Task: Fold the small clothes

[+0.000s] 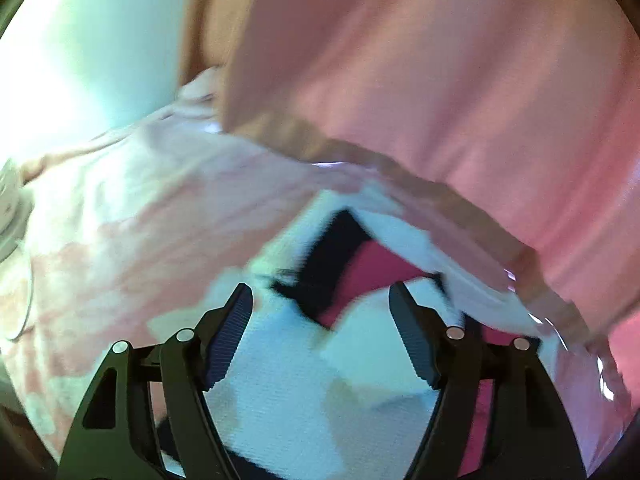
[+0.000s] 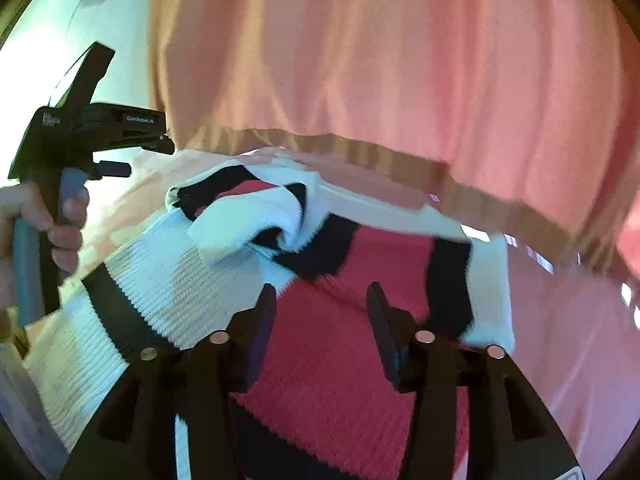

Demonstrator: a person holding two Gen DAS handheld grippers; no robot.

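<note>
A small knitted sweater [image 2: 328,356] in white, black and red lies on a pink patterned surface [image 2: 568,340]; its sleeve [image 2: 248,220] is bunched on top. My right gripper [image 2: 322,300] is open just above the red panel. My left gripper [image 1: 320,300] is open over the white knit [image 1: 288,392] and holds nothing. The left gripper's body [image 2: 80,128], in a hand, shows at the left of the right wrist view. The left wrist view is blurred.
A pink curtain or hanging cloth [image 2: 380,60] with a tan hem [image 2: 360,152] hangs close behind the sweater. A pale wall [image 1: 80,40] is at the far left. A white object [image 1: 8,200] sits at the left edge.
</note>
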